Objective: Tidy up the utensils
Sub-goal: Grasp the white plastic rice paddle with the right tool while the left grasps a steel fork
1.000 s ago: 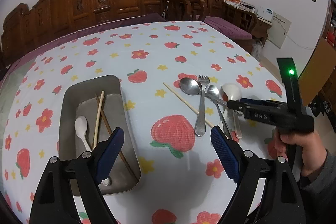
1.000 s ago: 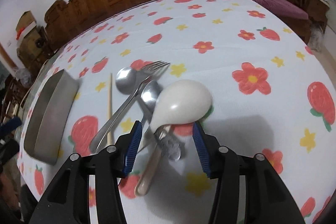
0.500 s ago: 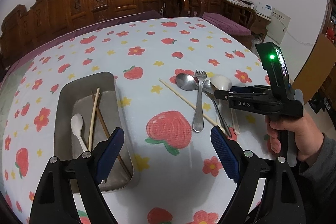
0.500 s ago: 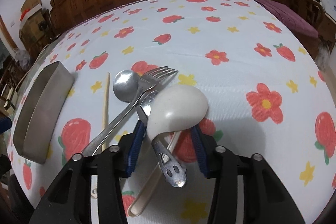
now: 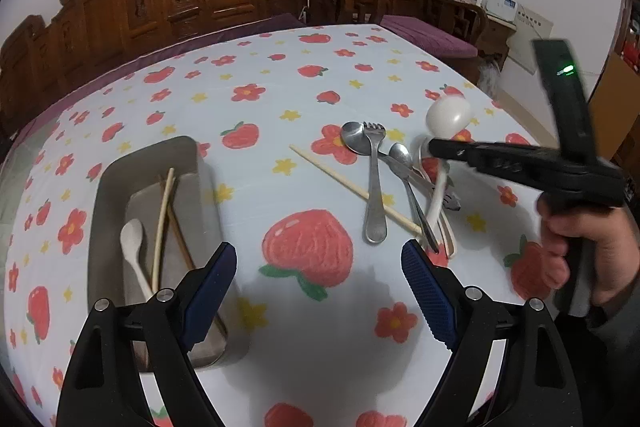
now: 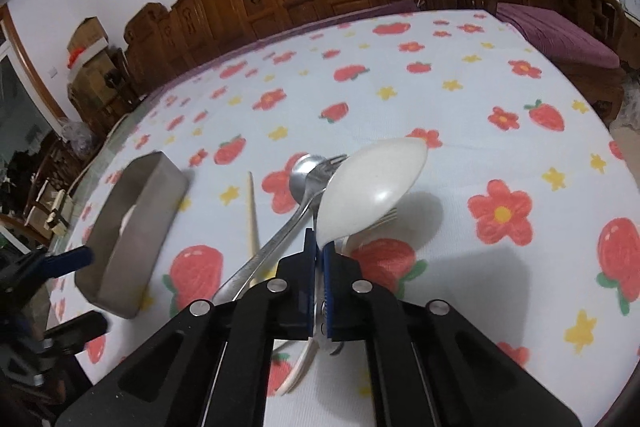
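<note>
Utensils are partly sorted: the tray (image 5: 148,163) left of the wide-open left gripper (image 5: 316,291) holds a small spoon (image 5: 134,247) and chopsticks (image 5: 162,223). The right gripper (image 6: 319,259), whose jaws have just been closing, now clamps the white spoon (image 6: 372,187); fork (image 5: 374,183), metal spoons (image 5: 354,141) and one chopstick (image 5: 340,175) remain ahead.

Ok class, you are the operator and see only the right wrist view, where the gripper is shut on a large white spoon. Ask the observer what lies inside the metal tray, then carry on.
Observer: The metal tray holds a small white spoon and two chopsticks.
Operator: Is the left gripper carrying anything?
Observer: No. The left gripper is open and empty, by the tray's near end.
Operator: What does my large white spoon hide?
Observer: A small metal spoon on the cloth, just right of the fork.
</note>
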`<state>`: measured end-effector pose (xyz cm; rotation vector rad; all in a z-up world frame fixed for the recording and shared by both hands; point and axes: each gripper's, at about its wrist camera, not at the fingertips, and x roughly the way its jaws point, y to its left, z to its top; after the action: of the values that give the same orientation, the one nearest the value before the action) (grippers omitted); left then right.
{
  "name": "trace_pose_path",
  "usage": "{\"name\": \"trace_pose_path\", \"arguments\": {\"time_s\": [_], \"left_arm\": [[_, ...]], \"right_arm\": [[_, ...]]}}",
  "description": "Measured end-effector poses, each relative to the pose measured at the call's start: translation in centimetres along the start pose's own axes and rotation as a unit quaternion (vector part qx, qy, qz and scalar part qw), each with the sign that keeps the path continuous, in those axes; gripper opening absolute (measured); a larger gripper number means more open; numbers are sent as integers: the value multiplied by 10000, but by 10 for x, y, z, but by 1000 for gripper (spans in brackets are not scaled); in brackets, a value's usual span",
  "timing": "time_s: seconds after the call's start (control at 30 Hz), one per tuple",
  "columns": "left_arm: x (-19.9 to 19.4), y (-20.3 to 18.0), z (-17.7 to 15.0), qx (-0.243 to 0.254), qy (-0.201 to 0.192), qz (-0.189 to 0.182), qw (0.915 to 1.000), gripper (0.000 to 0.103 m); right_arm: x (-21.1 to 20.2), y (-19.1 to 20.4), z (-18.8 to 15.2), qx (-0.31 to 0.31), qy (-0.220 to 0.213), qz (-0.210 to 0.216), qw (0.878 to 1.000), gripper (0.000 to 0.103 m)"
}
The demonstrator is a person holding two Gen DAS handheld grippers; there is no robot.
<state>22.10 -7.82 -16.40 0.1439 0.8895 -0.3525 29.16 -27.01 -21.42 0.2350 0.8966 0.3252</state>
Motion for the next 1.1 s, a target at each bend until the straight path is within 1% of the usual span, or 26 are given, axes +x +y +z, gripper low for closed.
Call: {"name": "trace_pose_path", "arguments": {"time_s": [0.13, 0.33, 0.53, 0.63, 0.7, 0.77, 0.83, 0.87, 0.9, 0.93, 1.0, 1.1], "left_arm": [[12, -8, 7, 83, 44, 8, 10000, 81], [39, -25, 25, 281, 178, -37, 9994, 81], [68, -40, 40, 422, 391, -78, 9983, 73], [84, -44, 47, 428, 496, -115, 9978, 67], [93, -45, 50, 388, 561, -172, 9975, 59], [102, -48, 53, 353, 605, -247, 9972, 58], [108, -50, 56, 364, 625, -319, 9969, 54], [111, -52, 58, 377, 642, -328, 9967, 47], [114, -53, 59, 379, 657, -329, 9966, 43], [117, -54, 61, 391, 651, -307, 9966, 42], [122, -56, 64, 425, 678, -283, 9964, 32], [128, -57, 66, 406, 786, -364, 9954, 22]], "right_arm": [[-16, 0, 3, -253, -113, -152, 9995, 4], [-30, -16, 5, -229, -166, -131, 9995, 5], [-41, -30, 10, -159, -247, 10, 9996, 5], [-45, -27, 12, -291, -310, -2, 9991, 5], [-50, -25, 13, -355, -368, -18, 9987, 5], [-54, -25, 15, -419, -419, 14, 9982, 5], [-54, -27, 15, -384, -406, 41, 9984, 5], [-53, -28, 15, -363, -385, 46, 9986, 5], [-53, -28, 15, -353, -373, 51, 9987, 5], [-52, -29, 15, -356, -359, 54, 9987, 5], [-52, -28, 15, -387, -350, 33, 9986, 5], [-52, -29, 14, -380, -352, 60, 9986, 5]]}}
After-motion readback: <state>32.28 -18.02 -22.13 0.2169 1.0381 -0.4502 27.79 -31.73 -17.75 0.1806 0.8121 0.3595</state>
